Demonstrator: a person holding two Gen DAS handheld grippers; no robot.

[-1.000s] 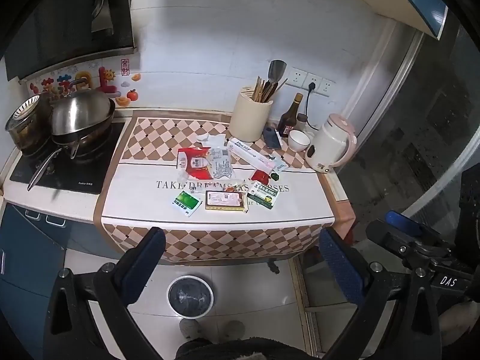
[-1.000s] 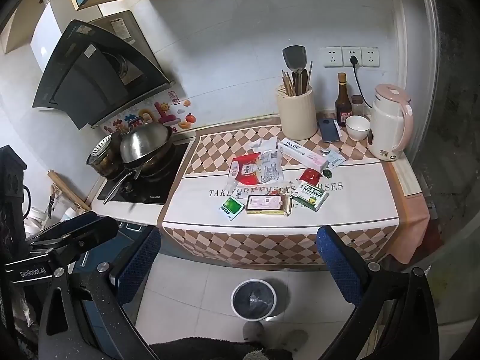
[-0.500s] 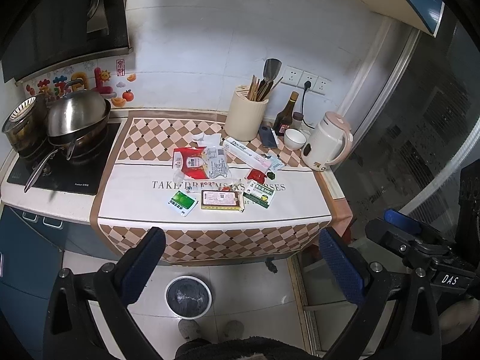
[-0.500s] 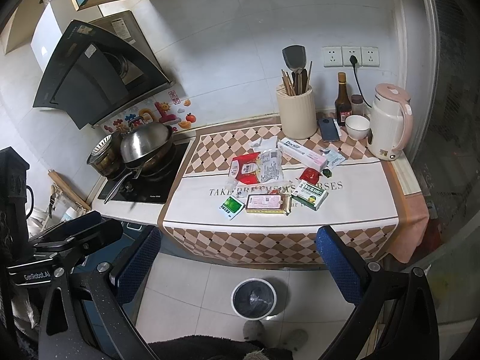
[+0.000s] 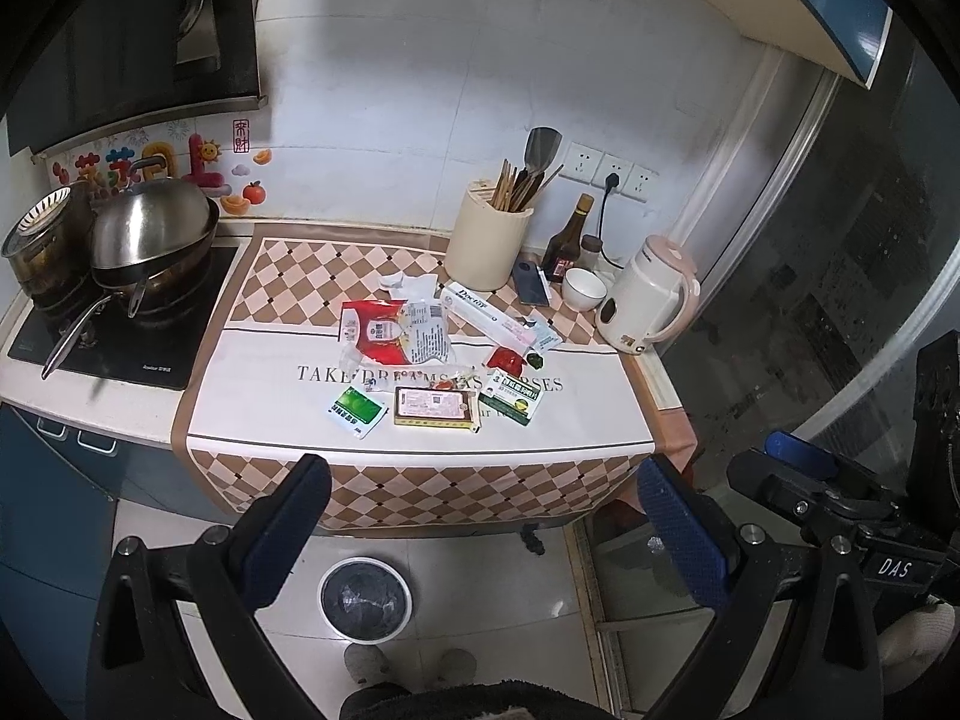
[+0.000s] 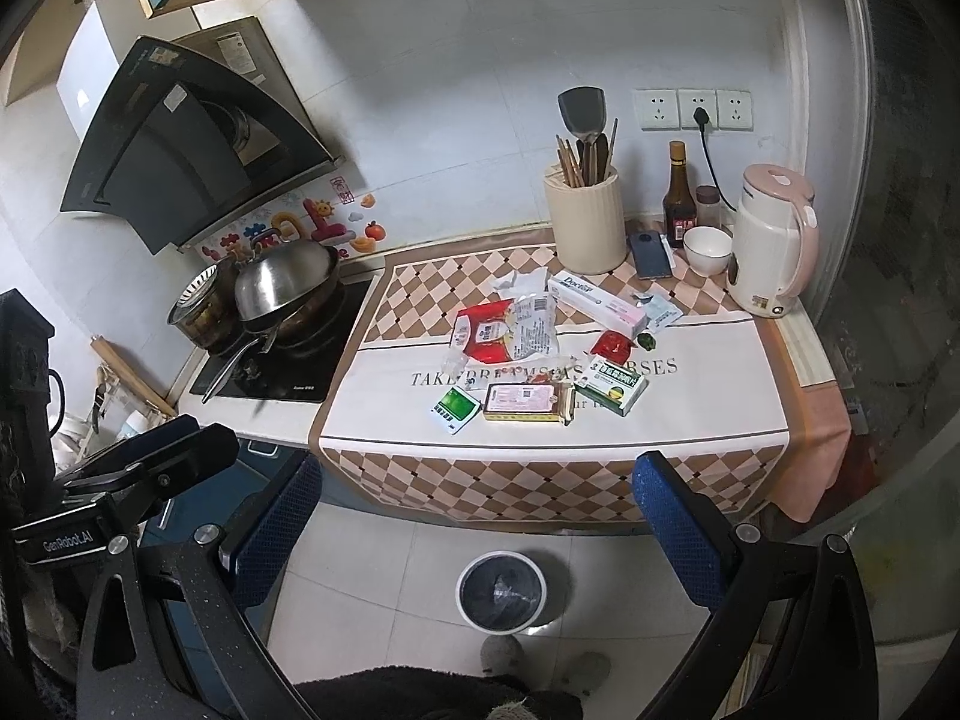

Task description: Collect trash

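Only the left wrist view catches the right tongs point(image 5: 798, 462) off to the side; only the right wrist view shows the left tongs point(image 6: 150, 456) and a wooden rolling pin point(image 6: 129, 375) beside the stove. Both tongs gape wide, holding nothing, back from the tabletop point(image 6: 708, 414). The trash lies mid-cloth: a crinkly red-and-clear bag point(image 5: 396, 336), a long white toothpaste box point(image 5: 489, 318), a green sachet point(image 5: 355, 412), flat cardboard medicine boxes point(image 5: 433, 406), crumpled tissue point(image 5: 408, 283). On the floor below stands a round, bag-lined bin point(image 5: 365, 599). A ribbed cream holder point(image 6: 585, 228) carries chopsticks and a spatula.
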